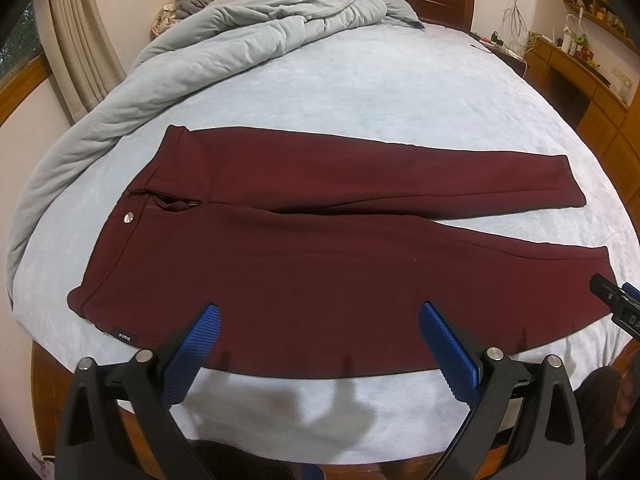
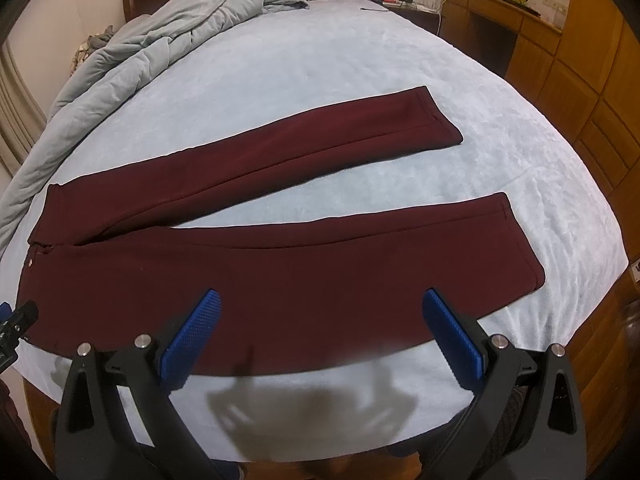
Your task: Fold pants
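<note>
Both the left gripper (image 1: 320, 316) and the right gripper (image 2: 320, 304) hang with fingers spread wide, holding nothing, over the near edge of the maroon pants (image 1: 304, 248), lying flat and unfolded mid-frame on the pale blue bed (image 1: 360, 84).

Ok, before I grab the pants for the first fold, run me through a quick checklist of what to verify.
1. Pants spread flat on the bed: ok, both legs lie smooth.
2. Legs apart, not overlapping: ok, a wedge of sheet shows between them in the right wrist view.
3. Left gripper open and empty: ok, jaws wide, above the near edge of the pants.
4. Right gripper open and empty: ok, jaws wide over the near leg.
5. Fly closed: not ok, the zipper gapes below the button.
6. Duvet off the pants: ok, it is bunched at the far left.
</note>
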`<state>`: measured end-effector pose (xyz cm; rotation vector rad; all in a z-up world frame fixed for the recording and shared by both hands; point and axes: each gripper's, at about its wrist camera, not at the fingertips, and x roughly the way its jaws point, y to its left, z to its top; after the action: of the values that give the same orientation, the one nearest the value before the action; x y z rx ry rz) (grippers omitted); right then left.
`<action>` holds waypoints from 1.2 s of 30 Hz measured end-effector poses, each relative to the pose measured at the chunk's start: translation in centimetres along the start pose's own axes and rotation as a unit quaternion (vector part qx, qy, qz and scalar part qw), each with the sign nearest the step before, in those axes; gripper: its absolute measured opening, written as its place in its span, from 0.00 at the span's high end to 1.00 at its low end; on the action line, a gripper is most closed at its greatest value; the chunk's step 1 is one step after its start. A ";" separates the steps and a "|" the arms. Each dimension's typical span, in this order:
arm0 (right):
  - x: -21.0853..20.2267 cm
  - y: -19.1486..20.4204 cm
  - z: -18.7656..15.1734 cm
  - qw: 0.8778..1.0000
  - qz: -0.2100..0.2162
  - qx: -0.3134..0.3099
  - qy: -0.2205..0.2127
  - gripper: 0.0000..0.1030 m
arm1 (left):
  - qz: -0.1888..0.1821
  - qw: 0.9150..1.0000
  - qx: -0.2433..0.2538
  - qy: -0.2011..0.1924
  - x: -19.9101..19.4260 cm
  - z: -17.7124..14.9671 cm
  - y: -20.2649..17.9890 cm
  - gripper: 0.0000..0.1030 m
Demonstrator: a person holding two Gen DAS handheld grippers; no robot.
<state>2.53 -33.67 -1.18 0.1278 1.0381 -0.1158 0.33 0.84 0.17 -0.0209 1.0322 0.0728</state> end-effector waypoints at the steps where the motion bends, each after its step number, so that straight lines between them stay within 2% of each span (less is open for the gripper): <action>1: 0.0 0.0 0.0 1.000 0.000 0.001 0.000 0.03 | 0.000 1.000 0.000 0.000 0.0 0.0 0.0 0.04; 30: 0.3 0.0 0.0 1.000 0.005 -0.002 0.000 0.03 | 0.005 1.000 0.009 -0.001 0.3 0.1 0.0 0.04; 33: 0.5 -0.6 1.1 1.000 0.013 -0.014 -0.006 0.03 | -0.001 1.000 0.012 0.001 0.6 0.7 -0.2 0.04; 35: 1.2 -2.2 3.0 0.999 0.032 -0.012 -0.006 0.03 | -0.010 1.000 0.015 -0.001 0.9 1.6 -0.7 0.04; 36: 1.6 -3.4 4.2 1.000 0.025 -0.009 -0.010 0.03 | -0.013 1.000 0.018 -0.003 1.0 2.2 -1.1 0.04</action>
<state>6.34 -37.71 -0.62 0.1357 1.0152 -0.0620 2.85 -0.06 0.40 -0.0010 1.0262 0.0303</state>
